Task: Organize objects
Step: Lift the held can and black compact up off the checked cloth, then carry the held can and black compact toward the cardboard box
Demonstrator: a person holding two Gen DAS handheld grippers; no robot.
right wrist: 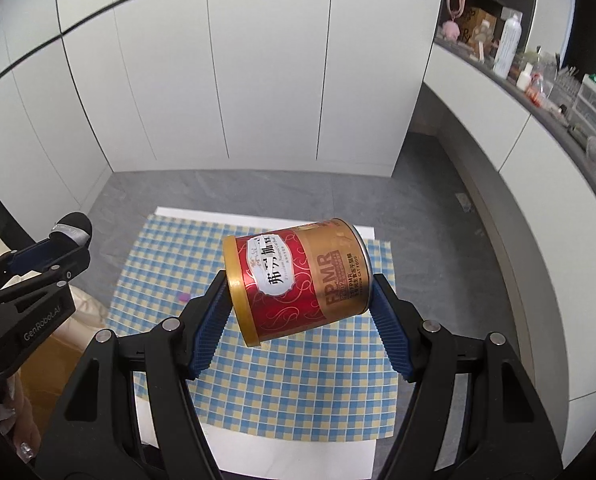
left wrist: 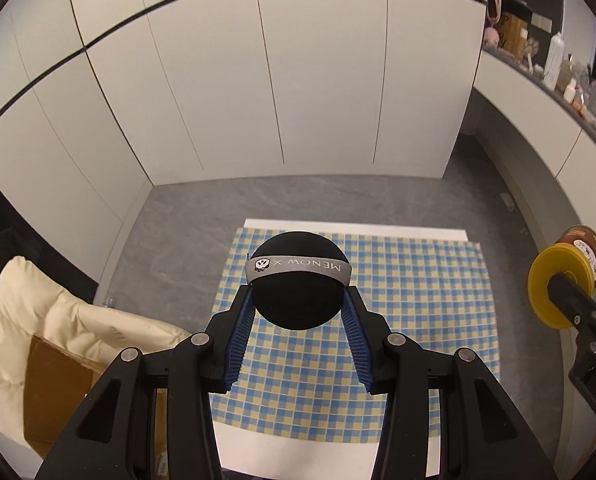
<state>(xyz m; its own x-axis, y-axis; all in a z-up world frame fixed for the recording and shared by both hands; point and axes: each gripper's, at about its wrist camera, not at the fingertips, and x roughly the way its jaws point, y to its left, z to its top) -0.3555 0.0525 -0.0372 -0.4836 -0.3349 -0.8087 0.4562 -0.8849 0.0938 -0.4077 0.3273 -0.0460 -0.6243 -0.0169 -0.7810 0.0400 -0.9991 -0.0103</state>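
Observation:
My left gripper (left wrist: 298,294) is shut on a black round puff (left wrist: 298,296) with a grey "MENOW X" band, held in the air above the blue-and-yellow checked cloth (left wrist: 417,320). My right gripper (right wrist: 299,280) is shut on a red-and-gold cat food can (right wrist: 298,280) with a yellow lid, lying on its side and tilted, held above the same cloth (right wrist: 298,380). The can with its yellow lid (left wrist: 557,284) shows at the right edge of the left wrist view. The left gripper with the puff (right wrist: 72,228) shows at the left of the right wrist view.
The cloth lies on a white table (left wrist: 337,226) over a grey floor. White cabinet doors (left wrist: 258,80) stand behind. A cream cushion (left wrist: 38,308) and a cardboard box (left wrist: 58,392) sit at the left. A shelf with bottles and clutter (right wrist: 537,68) runs along the right.

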